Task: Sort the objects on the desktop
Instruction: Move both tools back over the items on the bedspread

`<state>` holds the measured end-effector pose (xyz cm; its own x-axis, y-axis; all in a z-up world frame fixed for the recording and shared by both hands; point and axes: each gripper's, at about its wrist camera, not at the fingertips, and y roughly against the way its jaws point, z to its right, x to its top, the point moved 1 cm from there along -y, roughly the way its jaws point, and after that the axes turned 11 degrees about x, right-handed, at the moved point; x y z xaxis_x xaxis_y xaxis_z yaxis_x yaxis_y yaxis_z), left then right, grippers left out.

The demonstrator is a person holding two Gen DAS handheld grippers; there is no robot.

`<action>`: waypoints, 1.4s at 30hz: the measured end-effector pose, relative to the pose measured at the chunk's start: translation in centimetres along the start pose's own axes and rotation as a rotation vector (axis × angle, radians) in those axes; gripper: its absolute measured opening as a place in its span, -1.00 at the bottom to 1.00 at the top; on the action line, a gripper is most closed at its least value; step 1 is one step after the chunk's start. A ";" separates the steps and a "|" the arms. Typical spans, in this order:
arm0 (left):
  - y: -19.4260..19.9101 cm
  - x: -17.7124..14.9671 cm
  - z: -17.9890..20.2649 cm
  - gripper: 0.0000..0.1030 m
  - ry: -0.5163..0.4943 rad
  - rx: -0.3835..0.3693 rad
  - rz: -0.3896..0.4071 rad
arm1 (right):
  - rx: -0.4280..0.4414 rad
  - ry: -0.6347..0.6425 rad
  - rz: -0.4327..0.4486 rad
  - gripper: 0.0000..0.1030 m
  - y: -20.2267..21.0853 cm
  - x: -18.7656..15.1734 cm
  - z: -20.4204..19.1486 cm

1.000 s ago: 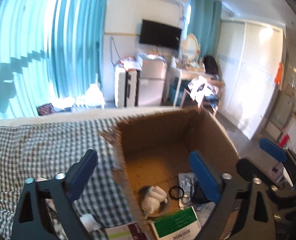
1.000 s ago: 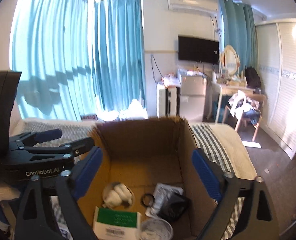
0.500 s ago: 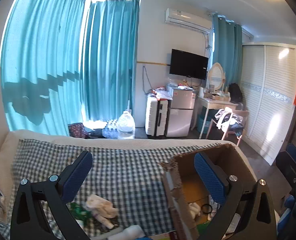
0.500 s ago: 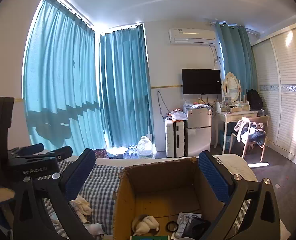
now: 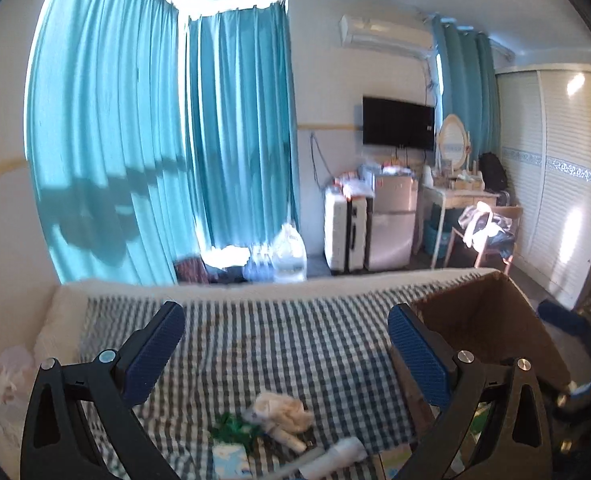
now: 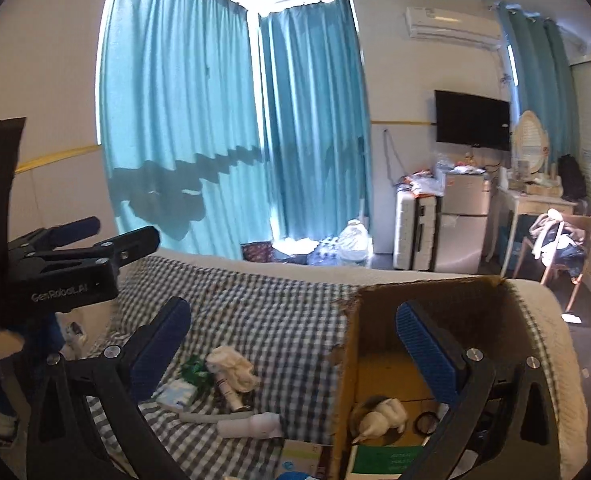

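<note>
My left gripper point(image 5: 287, 356) is open and empty above the checked bedcover point(image 5: 295, 336). Below it lie a crumpled cream cloth point(image 5: 283, 412), a green item point(image 5: 235, 432), a pale blue tissue pack point(image 5: 229, 456) and a white tube point(image 5: 335, 456). The open cardboard box point(image 5: 495, 320) stands to the right. My right gripper point(image 6: 293, 350) is also open and empty, straddling the box's torn left wall point(image 6: 345, 360). Inside the box point(image 6: 427, 304) lie a white cloth bundle point(image 6: 383, 416), a black ring point(image 6: 425, 426) and a green-labelled carton point(image 6: 387, 460). The left gripper point(image 6: 111, 232) shows at the left.
The cover spreads over a bed with a cream edge point(image 6: 295, 270). Teal curtains point(image 6: 223, 120), a water jug point(image 6: 353, 240), suitcases point(image 6: 415, 236), a small fridge point(image 6: 465, 224) and a chair with clothes point(image 6: 555, 240) stand beyond. A small tube point(image 6: 229, 390) lies by the cream cloth point(image 6: 231, 364).
Both views have swung up and left, away from the box interior toward the checked cover. The box now sits at the right of each frame, and the loose items on the cover have come into sight.
</note>
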<state>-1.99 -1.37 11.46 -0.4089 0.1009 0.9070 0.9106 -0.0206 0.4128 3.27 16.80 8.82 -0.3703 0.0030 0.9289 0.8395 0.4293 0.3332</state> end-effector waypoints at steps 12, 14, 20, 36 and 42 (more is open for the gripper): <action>-6.0 -4.1 -6.2 1.00 0.093 0.109 -0.175 | 0.099 0.032 -0.179 0.99 -7.5 -4.0 -3.9; -7.4 -5.6 -6.7 1.00 0.083 0.127 -0.215 | 0.100 0.028 -0.206 0.99 -8.7 -4.9 -3.8; -12.1 -11.4 -7.4 1.00 0.049 0.153 -0.381 | 0.105 0.010 -0.309 0.99 -12.6 -8.0 -3.2; -19.0 -23.0 -7.2 1.00 0.017 0.124 -0.738 | 0.103 -0.060 -0.651 0.99 -20.7 -17.6 -1.3; -20.2 -25.0 -6.3 1.00 -0.027 0.124 -0.815 | 0.087 -0.048 -0.730 0.99 -22.9 -19.7 -1.3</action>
<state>-10.52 -9.72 -19.06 -0.9440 0.0610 0.3242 0.3299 0.1794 0.9268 -8.15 5.72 -16.92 -0.8414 -0.2725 0.4668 0.3389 0.4068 0.8483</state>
